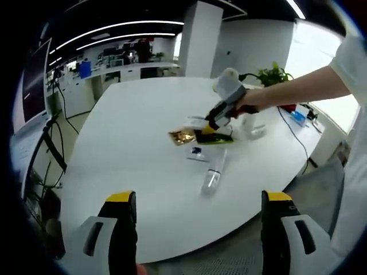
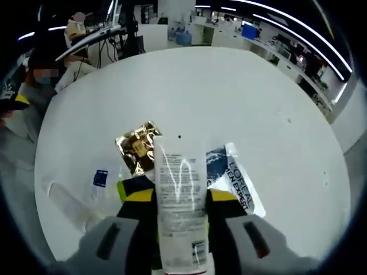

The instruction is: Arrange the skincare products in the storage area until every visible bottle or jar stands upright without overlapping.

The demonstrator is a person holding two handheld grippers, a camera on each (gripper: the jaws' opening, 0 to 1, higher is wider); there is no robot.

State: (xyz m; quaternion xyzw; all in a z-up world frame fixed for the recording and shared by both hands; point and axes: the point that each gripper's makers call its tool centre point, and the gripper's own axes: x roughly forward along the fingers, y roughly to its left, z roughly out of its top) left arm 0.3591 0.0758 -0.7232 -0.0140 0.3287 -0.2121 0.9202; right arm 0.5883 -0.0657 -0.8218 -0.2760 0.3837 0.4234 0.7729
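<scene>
Skincare tube (image 2: 179,206) clamped between the right gripper's (image 2: 180,197) yellow-tipped jaws above a white round table (image 2: 241,97).

Under the white tube lie a gold foil sachet (image 2: 136,148) and a white sachet (image 2: 232,175) printed L'ORÉAL, with a small blue-labelled packet (image 2: 100,179) just beside them. Seen from the left gripper view, a clear bottle (image 1: 213,172) lies on its side near the sachets; the left gripper (image 1: 200,220) hangs with jaws spread wide, holding nothing.
</scene>
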